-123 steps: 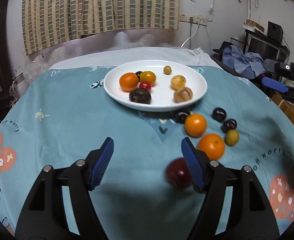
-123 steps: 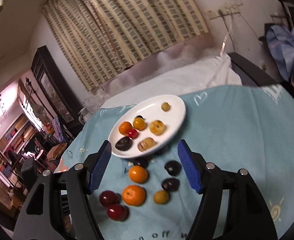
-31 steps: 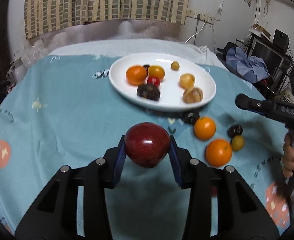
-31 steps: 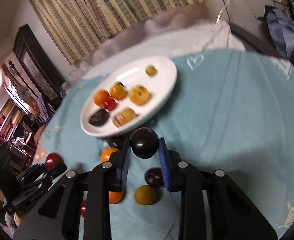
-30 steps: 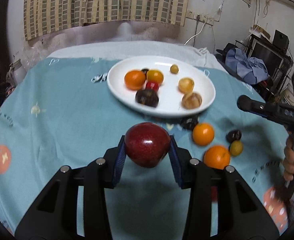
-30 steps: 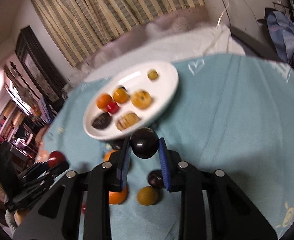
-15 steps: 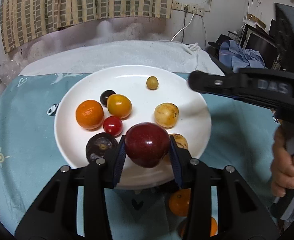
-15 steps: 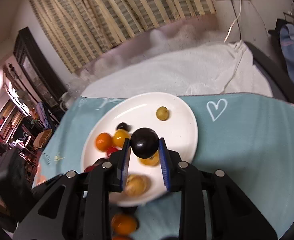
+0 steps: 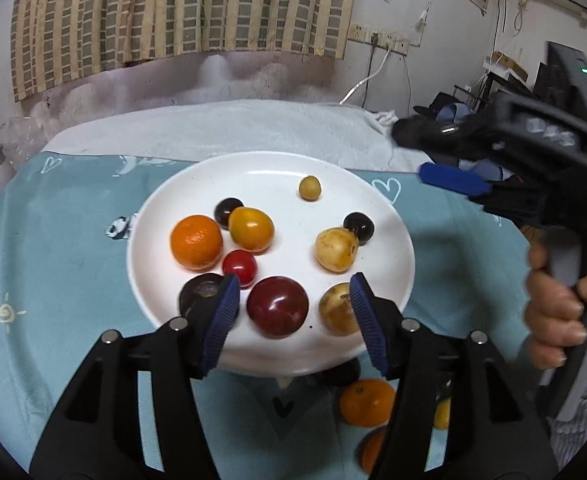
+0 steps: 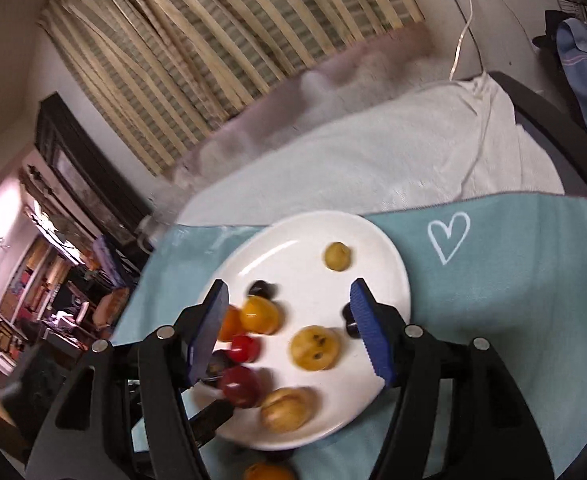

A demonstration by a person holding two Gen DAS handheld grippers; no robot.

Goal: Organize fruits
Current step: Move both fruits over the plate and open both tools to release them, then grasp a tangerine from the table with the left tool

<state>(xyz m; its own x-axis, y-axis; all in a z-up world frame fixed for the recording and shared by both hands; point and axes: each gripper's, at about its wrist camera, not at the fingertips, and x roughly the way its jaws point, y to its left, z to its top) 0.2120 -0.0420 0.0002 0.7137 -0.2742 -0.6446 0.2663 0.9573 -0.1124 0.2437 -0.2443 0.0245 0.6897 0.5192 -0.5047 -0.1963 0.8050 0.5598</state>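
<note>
Two grippers are opening over a plate of fruit.

In the left wrist view, the left gripper (image 9: 293, 312) is hanging over the near edge of the round white plate (image 9: 389, 236), which is sitting on the light blue tablecloth (image 9: 61, 224). Its jaws are opening, and the big dark red plum (image 9: 277, 307) is lying on the plate between the blue pads, not touching them. A hand (image 9: 553, 304) is holding the right gripper (image 9: 433, 152) past the plate's right side. In the right wrist view, the right gripper is hanging over the plate with its jaws opening and nothing squeezed between them. The small dark round fruit (image 10: 348, 322) is lying on the plate just beside the right blue pad (image 10: 369, 328). The yellow spotted fruit (image 10: 314, 348) is sitting between the pads.
</note>
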